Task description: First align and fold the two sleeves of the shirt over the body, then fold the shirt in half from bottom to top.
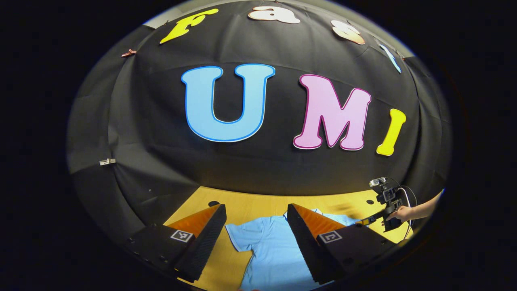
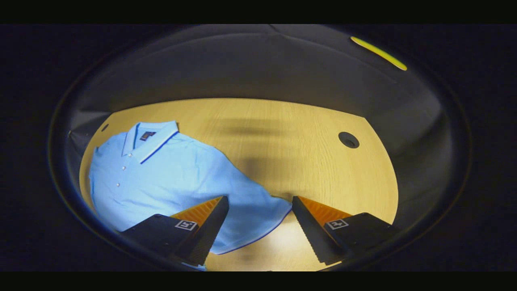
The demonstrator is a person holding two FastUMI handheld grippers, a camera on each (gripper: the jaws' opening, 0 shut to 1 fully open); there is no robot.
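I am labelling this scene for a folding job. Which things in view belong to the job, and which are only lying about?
Belong to the job:
- light blue polo shirt, spread on the table, sleeves not yet folded
- left hand-held gripper, open
- right hand-held gripper, open over one sleeve

Only there:
- wooden table
- round hole in the table
- black cloth wall

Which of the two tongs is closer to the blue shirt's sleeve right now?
Right, I think. The right tongs hang open just over a sleeve of the shirt. The left tongs are open too, above the other sleeve, seemingly higher.
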